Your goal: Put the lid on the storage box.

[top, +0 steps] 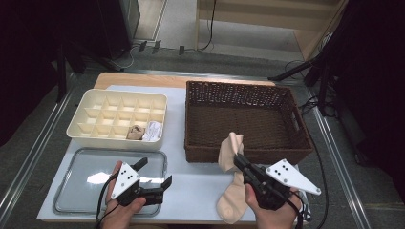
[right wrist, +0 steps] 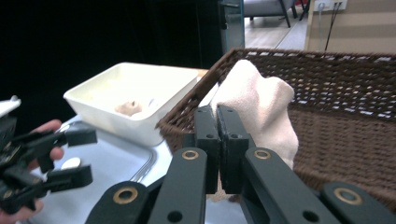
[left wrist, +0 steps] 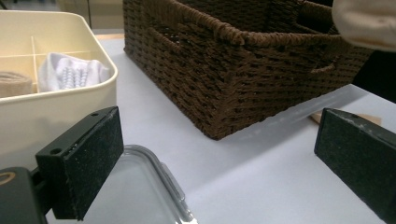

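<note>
A long beige sock (top: pixel 231 200) hangs in front of the brown wicker basket (top: pixel 243 119), its lower end lying on the white table cover. My right gripper (top: pixel 237 160) is shut on the sock's upper part, so that the top flops over the jaws against the basket's front wall. In the right gripper view the closed jaws (right wrist: pixel 217 116) pinch the sock (right wrist: pixel 261 102) at the basket rim (right wrist: pixel 345 93). My left gripper (top: pixel 155 172) stands open over the right front corner of the metal tray (top: pixel 95 176), nothing between its fingers (left wrist: pixel 88 158).
A cream divider box (top: pixel 119 119) sits behind the tray, with a rolled beige sock (top: pixel 136 132) and a rolled white sock (top: pixel 153 131) in its front right compartments. The basket is bare inside. Table edges run close at the front and sides.
</note>
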Available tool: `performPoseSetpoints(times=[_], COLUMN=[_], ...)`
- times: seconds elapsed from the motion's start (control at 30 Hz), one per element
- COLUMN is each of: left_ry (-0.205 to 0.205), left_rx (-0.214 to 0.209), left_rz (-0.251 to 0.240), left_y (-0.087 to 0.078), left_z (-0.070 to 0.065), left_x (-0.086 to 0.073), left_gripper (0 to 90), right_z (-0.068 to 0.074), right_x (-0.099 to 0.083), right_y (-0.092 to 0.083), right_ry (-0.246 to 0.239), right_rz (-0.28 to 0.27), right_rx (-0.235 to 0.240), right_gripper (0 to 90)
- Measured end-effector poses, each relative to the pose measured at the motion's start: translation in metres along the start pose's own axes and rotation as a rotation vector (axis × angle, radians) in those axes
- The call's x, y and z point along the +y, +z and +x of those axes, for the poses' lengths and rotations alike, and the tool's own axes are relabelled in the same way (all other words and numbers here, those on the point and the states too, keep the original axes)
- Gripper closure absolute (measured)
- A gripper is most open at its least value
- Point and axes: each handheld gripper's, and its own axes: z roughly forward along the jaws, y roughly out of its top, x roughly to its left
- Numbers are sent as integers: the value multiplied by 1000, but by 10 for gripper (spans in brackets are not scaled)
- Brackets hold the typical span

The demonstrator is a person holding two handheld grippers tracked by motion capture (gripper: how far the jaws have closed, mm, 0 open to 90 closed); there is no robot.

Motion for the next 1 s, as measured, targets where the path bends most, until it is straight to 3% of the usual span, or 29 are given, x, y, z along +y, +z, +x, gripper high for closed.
performPoseSetpoints(times=[0.1,0.27,0.37,0.43,0.5,0.53,0.6,0.77,0.83,0.9,1.0], left_ry=[5,-25,-43,-43,-41,-19,8,-23,-12,-16,-15], left_rx=[-6,-20,-23,-13,-13,-14,-15,-33,-31,-32,-24], left_rz=[2,-14,-22,-20,-10,3,23,50,64,70,77], left_y=[1,6,11,15,18,19,20,23,25,26,25], left_z=[-2,-3,-4,-6,-8,-11,-13,-12,-13,-13,-11], left_x=[1,6,8,7,5,2,-2,-14,-17,-19,-20], left_gripper=[17,17,17,17,17,17,17,17,17,17,17], right_z=[8,17,27,28,30,31,29,15,9,5,-5], right_x=[-10,-26,-52,-55,-69,-73,-86,-112,-120,-123,-119], right_y=[-1,0,8,9,17,20,28,43,49,50,39], right_ry=[-6,-5,-6,-8,-10,-15,-23,5,1,13,18], right_rz=[9,19,55,64,89,103,122,163,203,214,157], right_rx=[18,42,75,78,83,84,77,63,66,81,48], right_gripper=[900,900,900,900,900,900,900,898,883,793,658])
